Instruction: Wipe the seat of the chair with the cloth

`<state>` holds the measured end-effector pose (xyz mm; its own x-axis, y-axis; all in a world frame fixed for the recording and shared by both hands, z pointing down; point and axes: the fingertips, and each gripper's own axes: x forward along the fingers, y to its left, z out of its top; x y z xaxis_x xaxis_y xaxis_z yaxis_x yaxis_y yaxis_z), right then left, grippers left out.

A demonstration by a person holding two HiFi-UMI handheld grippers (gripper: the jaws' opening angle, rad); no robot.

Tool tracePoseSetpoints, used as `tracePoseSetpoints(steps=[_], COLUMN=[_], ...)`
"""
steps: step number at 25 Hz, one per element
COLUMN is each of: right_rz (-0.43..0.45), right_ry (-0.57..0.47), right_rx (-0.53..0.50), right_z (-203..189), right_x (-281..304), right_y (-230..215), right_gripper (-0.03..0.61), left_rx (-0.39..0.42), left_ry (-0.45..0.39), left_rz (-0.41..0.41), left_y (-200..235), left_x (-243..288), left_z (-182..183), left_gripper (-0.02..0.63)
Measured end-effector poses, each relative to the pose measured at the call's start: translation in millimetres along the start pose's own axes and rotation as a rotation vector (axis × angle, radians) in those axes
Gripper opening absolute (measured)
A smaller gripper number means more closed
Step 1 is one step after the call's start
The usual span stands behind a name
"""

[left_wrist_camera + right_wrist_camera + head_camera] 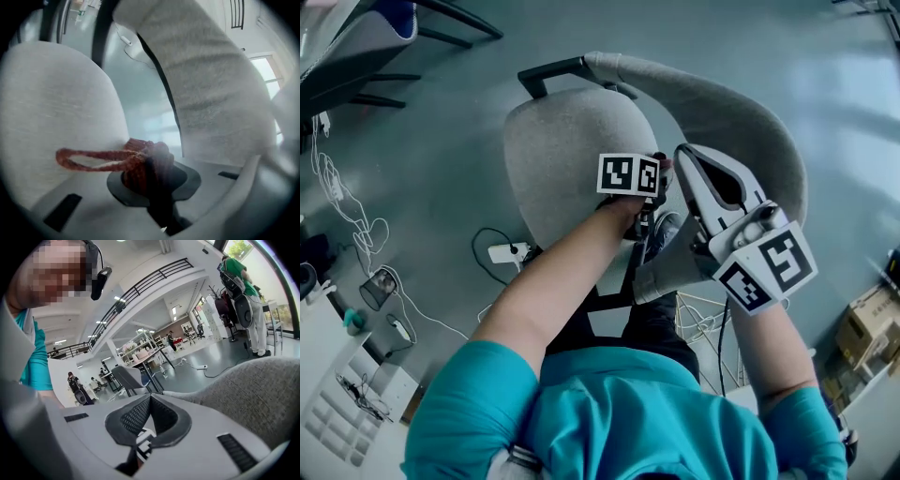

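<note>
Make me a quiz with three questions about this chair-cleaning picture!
1. Where is the cloth? A: on the floor. B: in the left gripper. C: on a desk.
2. What colour is the chair seat? A: grey. B: blue. C: yellow.
3. How are the jaws of the right gripper? A: wide open. B: holding a cup. C: together, empty.
Answers: 1 B, the left gripper view shows its jaws pinching the reddish-brown cloth. 2 A, the head view shows grey fabric. 3 C, the right gripper view shows the pads meeting with nothing between.
</note>
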<state>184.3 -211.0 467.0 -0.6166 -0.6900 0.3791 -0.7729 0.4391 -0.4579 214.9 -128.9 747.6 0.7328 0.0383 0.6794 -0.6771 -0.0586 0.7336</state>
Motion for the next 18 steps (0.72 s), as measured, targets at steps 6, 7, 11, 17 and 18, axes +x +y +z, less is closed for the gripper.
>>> tracePoseSetpoints(steps=[6,7,11,17,18], right_rz=[0.01,0.007,-0.021,-0.048,-0.05], right_ry=[0.001,0.0,0.016,0.074,0.082], right_rx=[-0.032,-0.036,-0.041,-0.058,-0.062], right_z=[10,10,2,-20,-23], right_x=[14,17,26,27,29], right_y=[31,35,46,58,60], right_gripper=[-0.002,-0.002,-0.002,-0.002,-0.002], left_rx=[-0.052,-0.062,-0.096,-0.149,-0.159], left_ry=[-0.099,-0.115,-0.164,-0.169,-0.159], left_rz=[0.157,0.194,0.34,0.546,0.561], left_y=[112,133,203,263,269], left_x=[-155,-181,-267,-318,-315], left_z=[-29,-37,-78,-143,-150], left_gripper=[0.063,0.063,0.063,0.063,0.063])
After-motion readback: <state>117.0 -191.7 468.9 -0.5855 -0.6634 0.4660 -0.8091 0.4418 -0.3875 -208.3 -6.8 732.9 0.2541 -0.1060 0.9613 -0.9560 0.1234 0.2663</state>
